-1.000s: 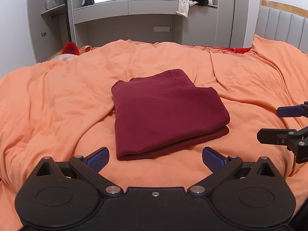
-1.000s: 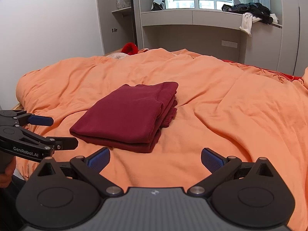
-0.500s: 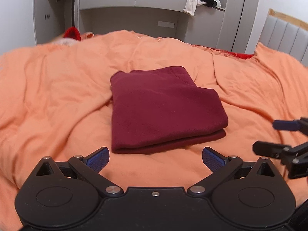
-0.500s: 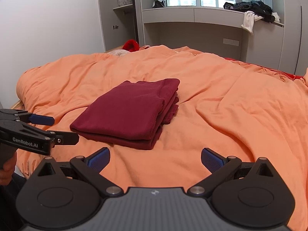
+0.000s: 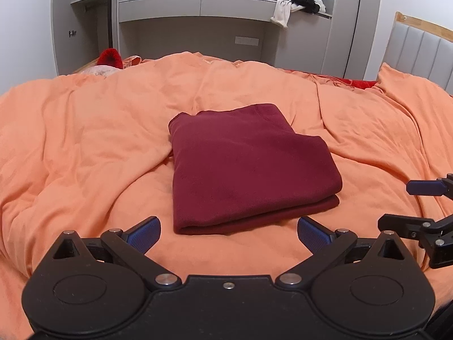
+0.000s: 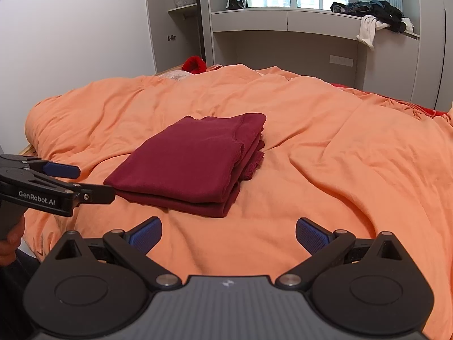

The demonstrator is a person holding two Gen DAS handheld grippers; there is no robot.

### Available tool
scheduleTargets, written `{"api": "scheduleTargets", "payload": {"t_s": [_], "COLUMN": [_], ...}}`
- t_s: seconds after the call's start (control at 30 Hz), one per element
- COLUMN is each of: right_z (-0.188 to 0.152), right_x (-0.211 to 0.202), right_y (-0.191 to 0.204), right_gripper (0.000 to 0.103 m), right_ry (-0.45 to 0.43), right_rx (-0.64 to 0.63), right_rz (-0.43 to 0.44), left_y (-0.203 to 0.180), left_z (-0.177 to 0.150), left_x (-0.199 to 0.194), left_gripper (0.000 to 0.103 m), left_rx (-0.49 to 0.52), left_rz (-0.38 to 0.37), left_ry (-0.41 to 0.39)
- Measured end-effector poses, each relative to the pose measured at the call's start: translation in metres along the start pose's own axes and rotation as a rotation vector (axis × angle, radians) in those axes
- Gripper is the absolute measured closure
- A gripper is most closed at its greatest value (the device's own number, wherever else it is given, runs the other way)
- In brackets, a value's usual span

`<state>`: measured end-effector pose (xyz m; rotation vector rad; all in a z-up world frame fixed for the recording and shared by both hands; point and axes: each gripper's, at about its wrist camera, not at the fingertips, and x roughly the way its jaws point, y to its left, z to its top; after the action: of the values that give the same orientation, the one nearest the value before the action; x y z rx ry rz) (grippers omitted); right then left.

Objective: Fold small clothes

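Garment: the maroon garment [image 5: 249,164] lies folded into a neat stacked rectangle on the orange duvet [image 5: 85,141], just ahead of both tongs.
Left tongs: the left gripper [image 5: 228,230] hovers short of its near edge, spread wide, holding nothing.
Right tongs: the right gripper [image 6: 228,231] hangs beside it, equally agape and empty.
Progress: folding looks finished; at most a tidy of the ragged right-hand layers is left.

Matt maroon knit garment [image 5: 249,164], soft crumpled orange cloth duvet [image 5: 85,141]
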<state>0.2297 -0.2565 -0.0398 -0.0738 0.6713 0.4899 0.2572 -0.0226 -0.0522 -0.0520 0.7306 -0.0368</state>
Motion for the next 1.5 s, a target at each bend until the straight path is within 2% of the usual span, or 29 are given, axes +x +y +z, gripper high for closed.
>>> {"api": "scheduleTargets", "payload": {"t_s": [0.13, 0.27, 0.47, 0.6, 1.0, 1.37, 1.5], "right_z": [0.0, 0.0, -0.001, -0.001, -0.001, 0.002, 0.003], "right_x": [0.001, 0.001, 0.001, 0.0, -0.002, -0.002, -0.001], "right_y": [0.0, 0.0, 0.0, 0.001, 0.001, -0.005, -0.006], "right_gripper": [0.0, 0.0, 0.0, 0.0, 0.0, 0.0, 0.0], "right_ry": [0.004, 0.003, 0.004, 0.004, -0.001, -0.017, -0.014], "right_rx": [0.0, 0.0, 0.001, 0.002, 0.0, 0.016, 0.011], "right_rz": [0.003, 0.003, 0.008, 0.011, 0.012, -0.004, -0.01], "left_y": [-0.001, -0.004, 0.007, 0.005, -0.005, -0.009, -0.009], "left_z": [-0.001, -0.001, -0.001, -0.002, -0.005, -0.006, -0.006], "left_x": [-0.001, -0.001, 0.004, 0.004, 0.004, 0.005, 0.008], "left_gripper": [0.0, 0.0, 0.001, 0.001, 0.0, 0.0, 0.0], "left_rx": [-0.001, 0.029, -0.036, -0.011, 0.047, 0.076, 0.091], "left_rz": [-0.025, 0.025, 0.016, 0.048, 0.016, 0.028, 0.06], "left_ry": [0.004, 0.0, 0.044, 0.044, 0.049, 0.05, 0.061]}}
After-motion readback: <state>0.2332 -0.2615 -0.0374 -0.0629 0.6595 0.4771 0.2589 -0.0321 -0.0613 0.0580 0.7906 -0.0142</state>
